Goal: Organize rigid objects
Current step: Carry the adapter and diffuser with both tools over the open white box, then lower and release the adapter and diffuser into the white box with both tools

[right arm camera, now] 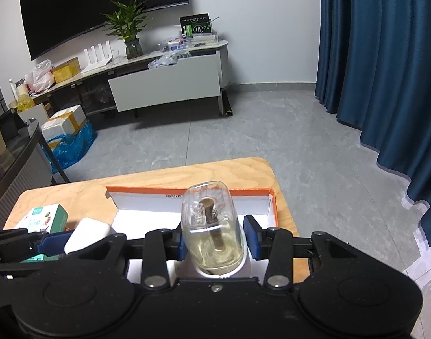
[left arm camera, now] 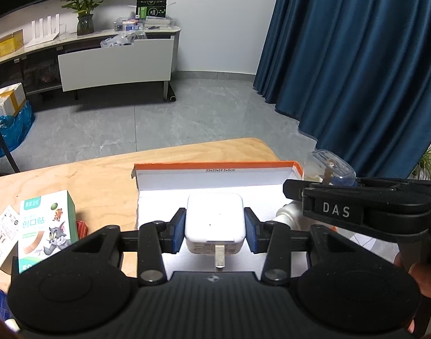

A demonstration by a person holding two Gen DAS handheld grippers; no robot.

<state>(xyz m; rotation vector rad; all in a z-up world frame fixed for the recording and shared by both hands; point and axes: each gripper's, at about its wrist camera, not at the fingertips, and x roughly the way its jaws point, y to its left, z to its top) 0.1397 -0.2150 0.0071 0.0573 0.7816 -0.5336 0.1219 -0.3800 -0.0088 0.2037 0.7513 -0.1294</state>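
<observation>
Wooden surface (left arm camera: 88,175) carries the orange-rimmed box (left arm camera: 215,166); my left hand-held gripper (left arm camera: 215,227) clamps the white charger (left arm camera: 214,217), right hand-held gripper (right arm camera: 215,240) clamps the clear bottle (right arm camera: 209,226).

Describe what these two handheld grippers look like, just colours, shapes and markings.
Both are matte black. The left gripper and right gripper have blue pads, angular linkage arms with silver pivot bolts, two round discs and a ribbed body. White "DAS" lettering marks the right one's side.

One charger (left arm camera: 214,218), one clear bottle (right arm camera: 211,227), one orange-rimmed box (left arm camera: 215,166), two small cartons: a green one (left arm camera: 44,227), a white one (left arm camera: 2,236). Two grippers: left (left arm camera: 214,230), right (right arm camera: 214,240).
</observation>
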